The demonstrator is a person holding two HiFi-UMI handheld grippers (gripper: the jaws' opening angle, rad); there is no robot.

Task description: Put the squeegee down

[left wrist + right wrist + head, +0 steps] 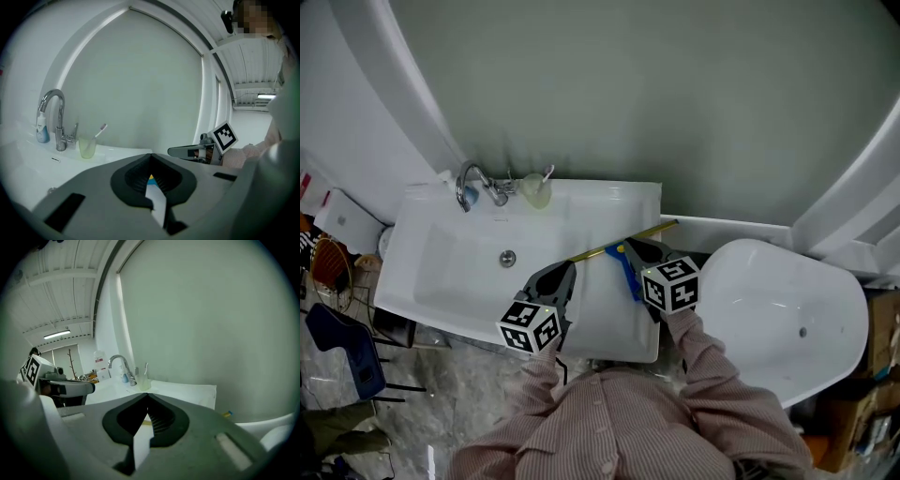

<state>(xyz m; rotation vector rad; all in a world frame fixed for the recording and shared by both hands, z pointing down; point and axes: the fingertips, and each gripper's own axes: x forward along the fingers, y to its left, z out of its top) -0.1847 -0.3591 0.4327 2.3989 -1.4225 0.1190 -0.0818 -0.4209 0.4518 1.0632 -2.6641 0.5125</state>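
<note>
Head view steeply above sink (441, 267), gripper views level, sharing faucet (60, 129)

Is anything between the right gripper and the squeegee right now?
Nothing visible. The squeegee appears to lie across the right ledge of the washbasin, just below the right gripper, whose jaws are shut and empty. The faucet and toothbrush cup stand at the back left, well clear.
</note>
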